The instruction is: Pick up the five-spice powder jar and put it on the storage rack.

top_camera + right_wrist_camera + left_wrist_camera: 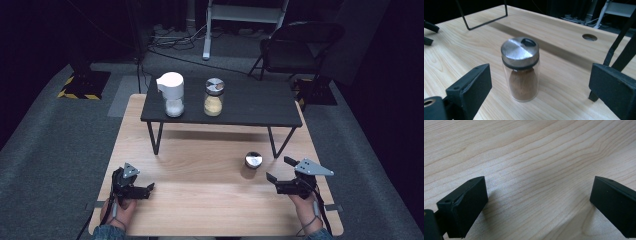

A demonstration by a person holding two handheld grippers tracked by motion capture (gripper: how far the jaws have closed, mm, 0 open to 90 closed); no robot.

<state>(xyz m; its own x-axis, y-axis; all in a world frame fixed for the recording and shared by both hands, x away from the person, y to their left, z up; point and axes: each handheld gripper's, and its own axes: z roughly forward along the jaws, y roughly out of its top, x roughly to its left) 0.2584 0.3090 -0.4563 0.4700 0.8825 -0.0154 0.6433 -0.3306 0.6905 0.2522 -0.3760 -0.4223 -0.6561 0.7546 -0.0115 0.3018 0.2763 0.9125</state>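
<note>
Jar: small glass jar [520, 72] w/ brown powder and a shiny metal lid stood upright on the light wood table [200, 200], right of the middle in the high view, just in front of the right leg of the black shelf [225, 105].
Right gripper: right gripper [539, 90] was wide open, nothing held. In its own view the jar sat between the two jaws but a bit farther off, touching neither.
Left gripper: left gripper [536, 207] was wide open too, nothing in it, low over bare wood at the lower left of the high view.
Shelf stuff: a white-topped jar [171, 93] and a jar of yellow grains [213, 96] stood up on the shelf, well apart from both grippers.
Risk 1: jar was tall and thin, so a jaw bumping its side could prob. tip it over.
Risk 2: lid had a hole on top, so powder might spill if it fell.
Risk 3: glass is smooth; a grab too high, on the lid, could slip.
Risk 4: shelf leg was close at the right of the right gripper view; a jaw might knock it.
</note>
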